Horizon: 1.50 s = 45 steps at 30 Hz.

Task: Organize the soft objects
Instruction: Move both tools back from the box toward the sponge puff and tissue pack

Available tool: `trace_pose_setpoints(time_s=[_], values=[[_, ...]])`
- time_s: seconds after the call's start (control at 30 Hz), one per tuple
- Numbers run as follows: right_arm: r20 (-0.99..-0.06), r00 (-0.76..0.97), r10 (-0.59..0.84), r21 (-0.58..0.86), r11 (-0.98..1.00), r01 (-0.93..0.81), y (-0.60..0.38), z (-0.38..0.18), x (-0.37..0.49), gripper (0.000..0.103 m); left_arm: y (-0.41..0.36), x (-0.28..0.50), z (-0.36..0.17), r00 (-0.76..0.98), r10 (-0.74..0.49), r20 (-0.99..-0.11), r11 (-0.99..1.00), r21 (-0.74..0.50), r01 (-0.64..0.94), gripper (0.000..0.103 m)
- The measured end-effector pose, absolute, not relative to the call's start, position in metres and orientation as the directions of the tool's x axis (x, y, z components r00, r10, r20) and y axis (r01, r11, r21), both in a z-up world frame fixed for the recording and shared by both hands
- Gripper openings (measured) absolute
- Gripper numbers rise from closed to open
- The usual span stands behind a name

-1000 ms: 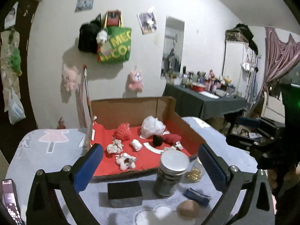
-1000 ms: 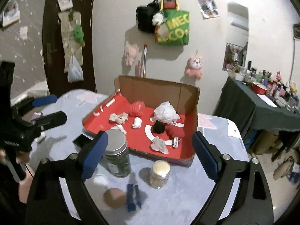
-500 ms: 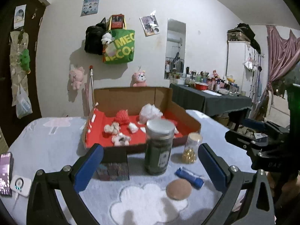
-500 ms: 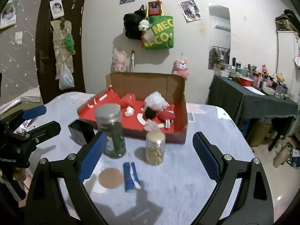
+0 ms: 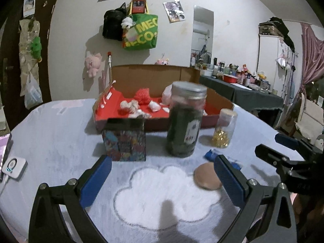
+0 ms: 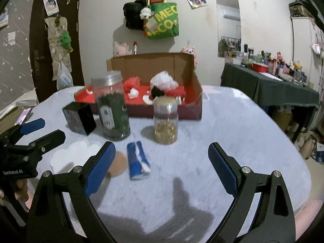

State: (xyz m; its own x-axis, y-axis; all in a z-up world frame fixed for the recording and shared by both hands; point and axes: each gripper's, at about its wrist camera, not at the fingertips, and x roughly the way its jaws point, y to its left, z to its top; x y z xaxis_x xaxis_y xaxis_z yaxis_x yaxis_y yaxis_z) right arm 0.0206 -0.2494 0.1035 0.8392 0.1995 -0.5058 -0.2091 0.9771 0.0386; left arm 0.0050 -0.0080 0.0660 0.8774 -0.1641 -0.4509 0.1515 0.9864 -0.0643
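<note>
The left hand-held gripper (image 5: 162, 174) hangs low over the desk (image 5: 60, 133) with its jaws spread wide and nothing between them; below lies a white cloud print. The right hand-held gripper (image 6: 160, 158) is likewise wide open and empty. At its 11 o'clock lies a blue packet (image 6: 138, 160), with a round tan pad (image 6: 118, 163) beside it at 9 o'clock. Farther out at 12 o'clock stand a small jar of gold beads (image 6: 166, 119) and, at 11 o'clock, a tall dark jar (image 6: 112, 107) and a black box (image 6: 79, 117). Behind them, the soft objects (image 6: 164, 86) sit in the red-lined cardboard box (image 6: 194, 101).
</note>
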Motion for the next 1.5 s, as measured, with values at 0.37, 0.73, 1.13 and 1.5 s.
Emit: trace_pose_setpoints(time_s=[0.37,0.73,1.13,1.5], values=[[-0.582,0.782,0.223,0.085,0.973,-0.214,-0.248,0.070,0.035,0.094,-0.009,0.012,0.036,0.831,-0.180,-0.526,0.983,-0.078,0.164,0.103],[-0.640,0.720,0.268,0.155,0.963,-0.220,-0.277,0.071,0.063,0.094,-0.025,0.031,0.033,0.739,-0.276,-0.614,0.960,-0.137,0.245,0.103],[-0.652,0.717,0.246,0.135,0.968,-0.210,-0.289,0.084,0.081,0.094,-0.064,0.068,0.026,0.616,-0.283,-0.735,0.940,-0.083,0.332,0.103],[-0.684,0.658,0.315,0.151,0.944,-0.295,-0.267,0.077,0.092,0.094,-0.035,0.078,0.031,0.632,-0.225,-0.742,0.951,-0.027,0.307,0.103]])
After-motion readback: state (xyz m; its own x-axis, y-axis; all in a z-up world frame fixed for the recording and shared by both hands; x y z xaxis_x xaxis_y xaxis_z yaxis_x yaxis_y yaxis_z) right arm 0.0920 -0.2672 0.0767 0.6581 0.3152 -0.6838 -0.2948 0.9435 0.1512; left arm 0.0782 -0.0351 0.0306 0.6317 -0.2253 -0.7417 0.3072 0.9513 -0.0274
